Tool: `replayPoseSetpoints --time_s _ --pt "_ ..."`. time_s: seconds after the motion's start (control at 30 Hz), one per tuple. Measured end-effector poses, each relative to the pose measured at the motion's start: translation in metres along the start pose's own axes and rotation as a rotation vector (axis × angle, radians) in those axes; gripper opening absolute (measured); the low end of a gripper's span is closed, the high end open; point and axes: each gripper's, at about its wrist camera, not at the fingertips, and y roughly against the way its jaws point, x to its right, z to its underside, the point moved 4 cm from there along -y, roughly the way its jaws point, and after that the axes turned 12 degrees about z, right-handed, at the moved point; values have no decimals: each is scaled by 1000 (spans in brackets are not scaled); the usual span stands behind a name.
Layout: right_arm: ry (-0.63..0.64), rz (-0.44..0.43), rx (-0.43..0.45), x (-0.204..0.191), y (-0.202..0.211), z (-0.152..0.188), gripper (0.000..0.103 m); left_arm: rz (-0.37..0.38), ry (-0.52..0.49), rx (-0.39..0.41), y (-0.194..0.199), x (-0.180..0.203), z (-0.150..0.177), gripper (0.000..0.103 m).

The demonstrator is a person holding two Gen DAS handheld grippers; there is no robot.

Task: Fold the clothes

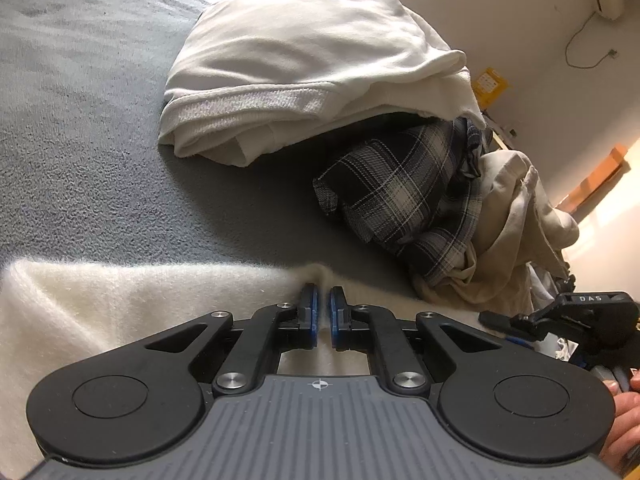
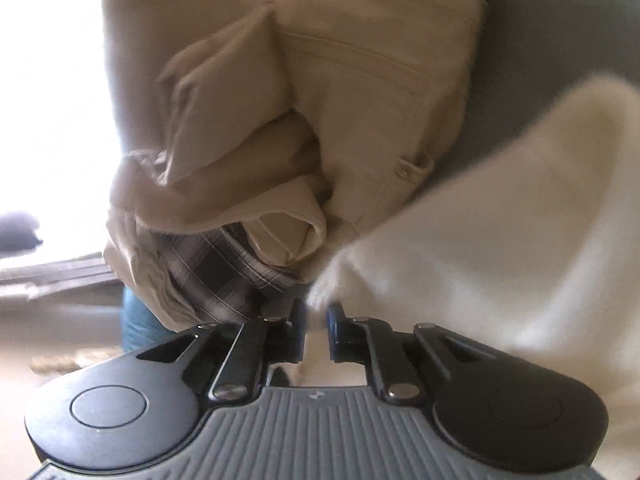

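The left gripper (image 1: 323,294) is pinching the far edge of a fluffy cream garment (image 1: 120,300); its blue-padded fingers (image 1: 309,300) are closed on a small ridge of the fabric, which is rising up between them. The cream garment is lying spread on a grey blanket (image 1: 80,120) that is covering the bed, along the bed's near edge.

The right gripper (image 2: 316,312) is showing at the right edge of the left wrist view, beside a person's hand (image 1: 624,420). In its own blurred view, its fingers (image 2: 338,320) are standing close together with the fluffy cream garment's corner lying in the narrow gap between them; whether the pads are actually pressing on the fabric I cannot tell.

Farther across the bed, a folded white garment (image 1: 304,72) is sitting on the grey blanket, its ribbed hem facing the near side. Just to its right, a dark plaid garment (image 1: 404,192) is lying crumpled, partly tucked under the white one's edge, and a beige garment (image 1: 512,208) is bunched against the plaid one toward the bed's right edge. In the right wrist view the beige garment is filling the middle, with the plaid fabric peeking out beneath it, just beside the cream corner.
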Motion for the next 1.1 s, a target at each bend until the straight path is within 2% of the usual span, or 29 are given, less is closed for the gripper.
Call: replayPoseSetpoints --time_s 0.17,0.33,0.43,0.57,0.63,0.73,0.77,0.8,0.93,1.0,1.1 --pt "266 112 67 -17 -3 2 9 -29 -66 14 1 7 0 5" --pt "601 147 222 -45 10 19 9 -89 -207 37 0 19 -1 4" --pt "792 227 269 -39 7 28 9 -117 -291 25 -5 24 2 4" --pt "986 304 332 -31 6 40 10 -130 -332 14 -10 24 5 5" --pt "1028 329 345 -30 16 45 12 -138 -347 13 -10 26 6 5" --pt "1037 333 361 -32 32 51 24 -141 -358 10 -9 26 7 5" --pt "1036 333 374 -32 38 53 31 -140 -356 11 -9 25 7 5" --pt "1039 335 415 -34 46 54 34 -140 -355 11 -10 25 7 6" --pt "1056 315 580 -49 70 57 32 -135 -343 12 -10 22 7 7" --pt "1060 294 605 -58 80 55 27 -137 -346 14 -10 22 7 7" --pt "1111 281 591 -67 69 59 20 -141 -350 14 -10 23 8 7"
